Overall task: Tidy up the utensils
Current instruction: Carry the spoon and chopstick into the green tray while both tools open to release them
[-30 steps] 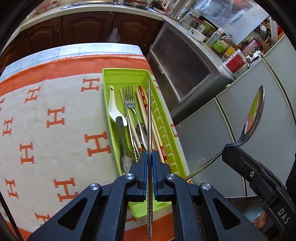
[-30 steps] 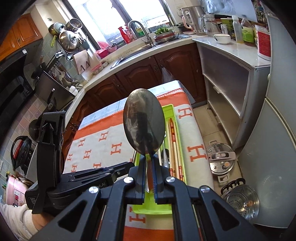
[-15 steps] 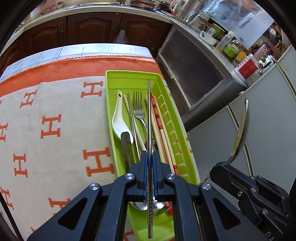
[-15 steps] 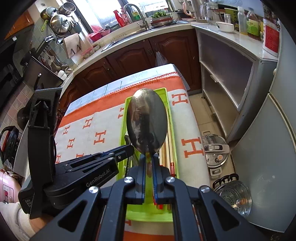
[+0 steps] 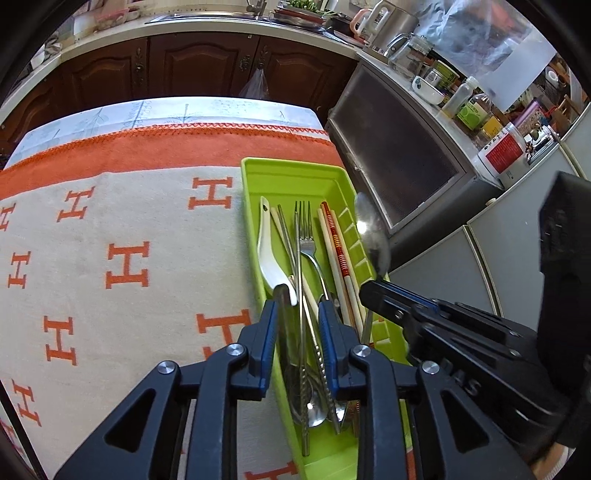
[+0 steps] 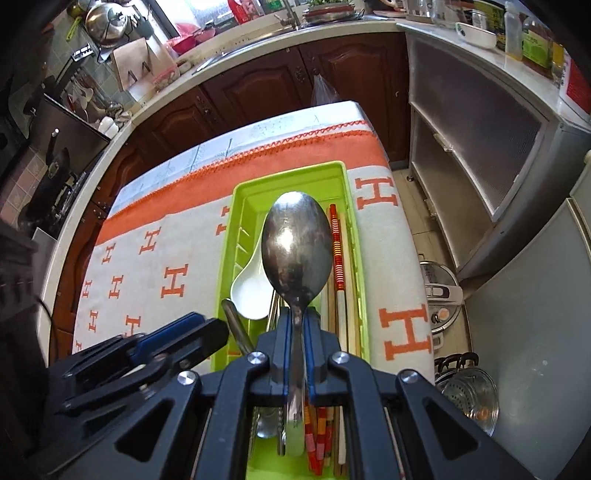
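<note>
Right fingers point(image 6: 295, 321) clamp the steel spoon point(image 6: 296, 247) at its slick, stiff neck (best hold); left fingers point(image 5: 297, 321), just opening, grip nothing above the tray point(image 5: 291, 177).

- Daylight fills both views, bright and even, coming from the window point(image 6: 207, 14) behind the sink.
- Glare blooms on the metal spoon point(image 6: 297, 251) bowl and on the steel pots point(image 6: 107, 22).
- Fisheye bending curves the countertop point(image 5: 184, 22) and cabinets; black vignette rings the corners.
- Close gripper bodies look soft; the green tray point(image 5: 295, 177) stays sharp.
</note>
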`<state>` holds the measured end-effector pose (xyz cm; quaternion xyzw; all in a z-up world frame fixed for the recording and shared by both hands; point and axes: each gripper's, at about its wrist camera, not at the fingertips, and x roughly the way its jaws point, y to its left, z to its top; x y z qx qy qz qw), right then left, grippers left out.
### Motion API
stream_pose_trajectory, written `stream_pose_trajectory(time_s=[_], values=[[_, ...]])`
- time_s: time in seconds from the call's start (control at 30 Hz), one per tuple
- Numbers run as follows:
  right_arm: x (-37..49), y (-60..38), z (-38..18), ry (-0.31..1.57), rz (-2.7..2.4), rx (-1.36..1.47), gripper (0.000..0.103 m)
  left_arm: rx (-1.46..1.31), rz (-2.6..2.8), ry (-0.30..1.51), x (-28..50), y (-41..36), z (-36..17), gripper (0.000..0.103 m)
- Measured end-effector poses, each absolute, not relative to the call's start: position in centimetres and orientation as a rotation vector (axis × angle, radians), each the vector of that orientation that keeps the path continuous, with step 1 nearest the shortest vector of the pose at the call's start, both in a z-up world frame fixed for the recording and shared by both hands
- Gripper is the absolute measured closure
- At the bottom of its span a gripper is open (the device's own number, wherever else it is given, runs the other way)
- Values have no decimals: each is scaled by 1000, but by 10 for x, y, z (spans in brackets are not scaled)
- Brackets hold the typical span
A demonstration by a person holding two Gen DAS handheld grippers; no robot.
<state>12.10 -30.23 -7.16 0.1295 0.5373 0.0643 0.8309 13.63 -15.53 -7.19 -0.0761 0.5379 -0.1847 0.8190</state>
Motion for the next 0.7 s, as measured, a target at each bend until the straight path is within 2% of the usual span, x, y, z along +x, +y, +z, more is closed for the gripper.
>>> stream_pose_trajectory(time_s=[0.13,0.3,0.43,0.5,0.7], values=[[136,-297,-83,1174,125,267,96,-157,-371,1141,137,-145,-68,77],[146,-294,-89,1176,120,280,96,-156,-327,1136,139,-128,-66,59],[150,-291,-90,1184,122,270,96,-161,-295,1132,139,-118,-67,51],[148,-288,-89,1184,125,259,96,-162,-276,1129,137,-112,-67,40],[138,-284,-87,1190,119,255,96,-137,-240,1119,132,-98,-66,29]])
